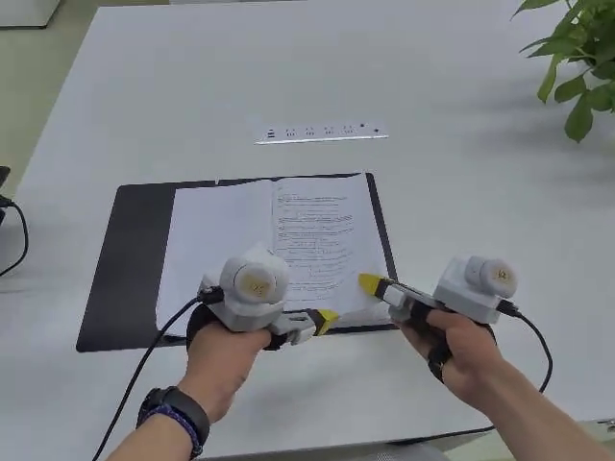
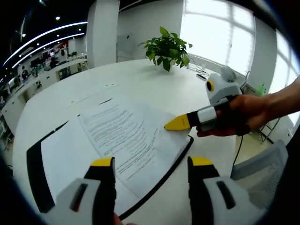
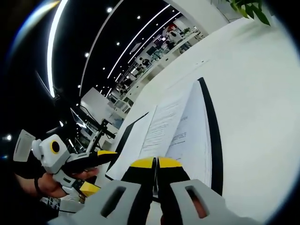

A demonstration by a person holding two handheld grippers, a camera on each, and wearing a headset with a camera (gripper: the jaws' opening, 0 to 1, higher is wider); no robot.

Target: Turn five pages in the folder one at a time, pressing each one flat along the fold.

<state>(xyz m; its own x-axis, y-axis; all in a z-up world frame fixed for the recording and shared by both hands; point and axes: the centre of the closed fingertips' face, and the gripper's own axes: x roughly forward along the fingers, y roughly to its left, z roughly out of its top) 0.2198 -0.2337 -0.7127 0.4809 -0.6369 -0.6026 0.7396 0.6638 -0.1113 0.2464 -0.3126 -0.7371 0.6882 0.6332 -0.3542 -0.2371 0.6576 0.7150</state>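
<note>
An open black folder point(image 1: 130, 279) lies on a white bench point(image 1: 288, 77), seen from above in the head view. On its left half we see a blank sheet point(image 1: 216, 250) lying flat, which we take to be a page already turned. How many lie beneath it we cannot count. On the right half a printed page point(image 1: 322, 240) lies flat and not yet lifted, so most of the five turns appear to be left.

At the folder's near edge the left gripper point(image 1: 315, 325) hovers. Its own view shows what the head view does not: its jaws stand wide apart with nothing between them.

Just to the right, the right gripper point(image 1: 373, 284) has its yellow tip at the printed page's near right corner. Its own view shows the jaws closed together over that edge. They may be pinching the paper, but we cannot be sure.

A potted plant point(image 1: 577, 58) stands at the far right.
</note>
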